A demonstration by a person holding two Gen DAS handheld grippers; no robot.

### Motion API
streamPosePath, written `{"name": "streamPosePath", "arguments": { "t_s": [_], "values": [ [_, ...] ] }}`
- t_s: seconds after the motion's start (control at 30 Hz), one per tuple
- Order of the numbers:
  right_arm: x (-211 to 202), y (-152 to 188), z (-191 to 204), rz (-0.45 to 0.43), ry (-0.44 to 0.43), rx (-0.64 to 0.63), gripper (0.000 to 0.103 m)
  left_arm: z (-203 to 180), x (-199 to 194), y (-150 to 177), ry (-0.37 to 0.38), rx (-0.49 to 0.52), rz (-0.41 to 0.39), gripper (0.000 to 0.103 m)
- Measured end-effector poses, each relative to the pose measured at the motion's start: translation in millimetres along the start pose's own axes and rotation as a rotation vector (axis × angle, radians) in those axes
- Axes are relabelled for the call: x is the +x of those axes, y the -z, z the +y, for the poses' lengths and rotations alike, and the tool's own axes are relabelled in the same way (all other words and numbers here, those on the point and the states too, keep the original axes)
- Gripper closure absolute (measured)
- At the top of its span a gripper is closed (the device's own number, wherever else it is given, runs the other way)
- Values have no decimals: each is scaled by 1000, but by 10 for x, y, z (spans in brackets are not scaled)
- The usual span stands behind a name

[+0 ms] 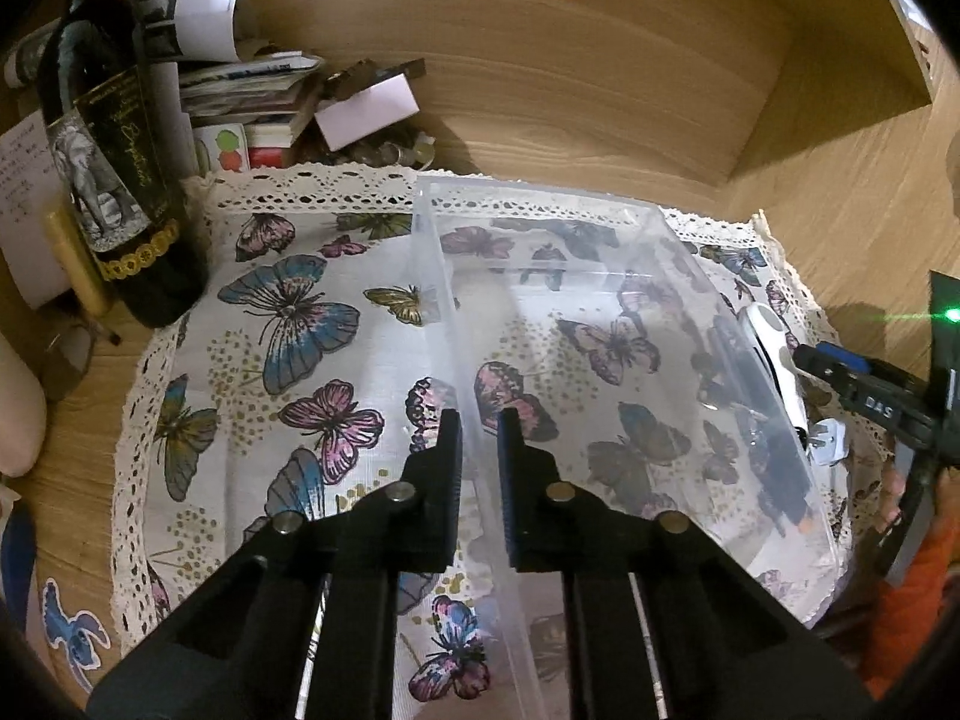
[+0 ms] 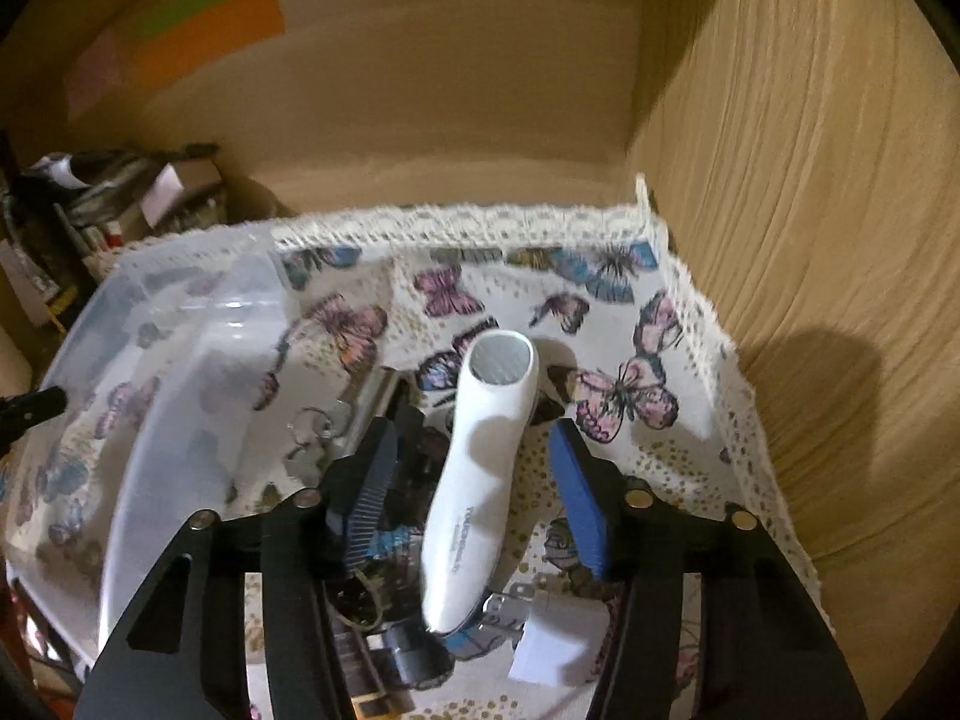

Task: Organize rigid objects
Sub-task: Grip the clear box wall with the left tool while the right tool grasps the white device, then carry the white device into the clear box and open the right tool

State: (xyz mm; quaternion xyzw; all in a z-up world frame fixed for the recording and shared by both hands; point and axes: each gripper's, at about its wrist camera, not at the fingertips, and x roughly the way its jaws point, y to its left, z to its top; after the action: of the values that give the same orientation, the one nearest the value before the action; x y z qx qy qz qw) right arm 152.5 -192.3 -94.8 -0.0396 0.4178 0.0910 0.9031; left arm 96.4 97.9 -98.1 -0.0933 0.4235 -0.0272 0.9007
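A clear plastic bin [image 1: 630, 324] stands on the butterfly cloth [image 1: 288, 360]. My left gripper [image 1: 479, 429] is shut on the bin's left wall. In the right wrist view the bin [image 2: 180, 372] is at the left. My right gripper [image 2: 474, 444] is open around a white handheld device [image 2: 480, 480] with a round grey head; it lies on the cloth and the fingers stand apart from it. The device [image 1: 771, 348] and the right gripper [image 1: 840, 366] show right of the bin in the left wrist view.
A white plug adapter [image 2: 552, 636], a key ring [image 2: 312, 426] and dark small items [image 2: 384, 618] lie by the device. A dark wine bottle [image 1: 114, 180] and a pile of papers and boxes [image 1: 258, 90] stand at the back left. Wooden walls [image 2: 810, 300] close the back and right.
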Motion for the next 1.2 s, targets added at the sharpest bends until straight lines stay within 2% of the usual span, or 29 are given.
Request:
{"name": "streamPosePath", "arguments": {
  "t_s": [0.2,0.33,0.57,0.7,1.0,1.2],
  "values": [
    [268,-56,-33,78,15,4,59,22,16,-26,9,-1,-1,91],
    [445,-62,-37,136,-15,12,69,25,19,-27,8,6,-5,91],
    [578,-69,33,140,-1,-14,73,18,12,-13,10,6,-7,91],
    [468,-92,27,104,-13,-7,74,18,14,-14,9,8,-7,91],
    [-135,-229,122,-65,-32,-15,74,-16,2,-7,-5,24,-16,91],
    [-408,-336,264,-155,-76,-44,74,-18,3,-7,-5,25,-19,91]
  ]
}}
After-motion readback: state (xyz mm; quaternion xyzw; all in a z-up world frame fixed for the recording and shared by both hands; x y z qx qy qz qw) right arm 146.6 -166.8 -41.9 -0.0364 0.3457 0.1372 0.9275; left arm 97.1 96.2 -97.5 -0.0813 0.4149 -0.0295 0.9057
